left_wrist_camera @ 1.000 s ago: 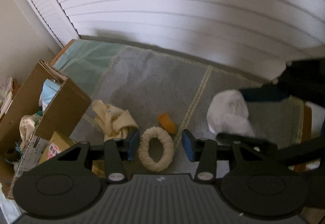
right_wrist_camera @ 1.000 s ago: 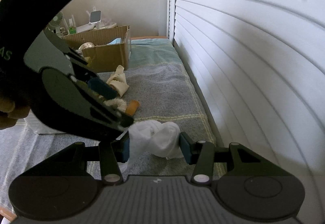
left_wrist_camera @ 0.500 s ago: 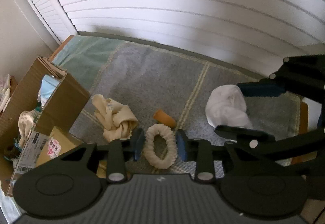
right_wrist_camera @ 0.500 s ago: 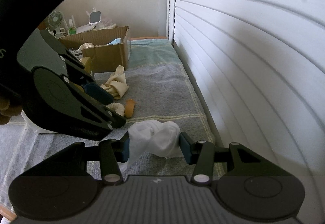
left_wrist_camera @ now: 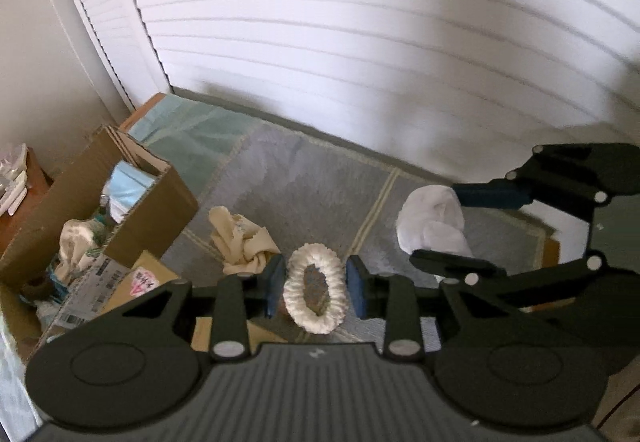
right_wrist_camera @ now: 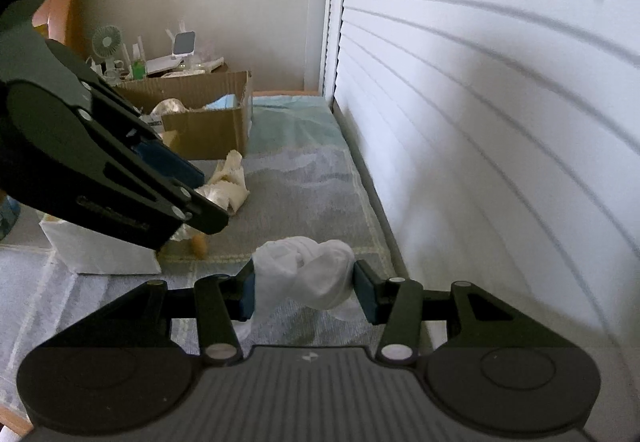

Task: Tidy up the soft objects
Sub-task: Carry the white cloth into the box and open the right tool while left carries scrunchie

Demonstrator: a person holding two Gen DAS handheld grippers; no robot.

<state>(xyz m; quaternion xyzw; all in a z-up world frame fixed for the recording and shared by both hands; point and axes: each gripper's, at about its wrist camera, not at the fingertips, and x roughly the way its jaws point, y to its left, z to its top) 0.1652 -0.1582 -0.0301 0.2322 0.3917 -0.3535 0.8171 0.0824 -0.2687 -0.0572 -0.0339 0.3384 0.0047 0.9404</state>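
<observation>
Partly hidden is the orange piece [right_wrist_camera: 199, 240]: the right wrist view shows only its lower end under the left gripper's finger, and the left wrist view does not show it at all. The box [left_wrist_camera: 132, 201] is cut off at the frame's left edge, and its contents are a jumble of pale cloth and blue packets too muddled to name.

Nearest that box lies the beige cloth [left_wrist_camera: 243, 242], a knotted, crumpled rag on the grey rug [left_wrist_camera: 320, 185]. Just past the cloth, away from the box, is the ring [left_wrist_camera: 315, 292], a cream fluffy loop squeezed into an oval. The left gripper [left_wrist_camera: 315, 286] has its blue pads pressed against both sides of the ring; whether the ring is off the rug cannot be told.

Farther from the box, beside the shutter [right_wrist_camera: 480, 121], is the white cloth [right_wrist_camera: 306, 278], a soft twisted bundle with a tail hanging below. The right gripper [right_wrist_camera: 305, 289] is clamped on it, half open, pads touching both ends.
</observation>
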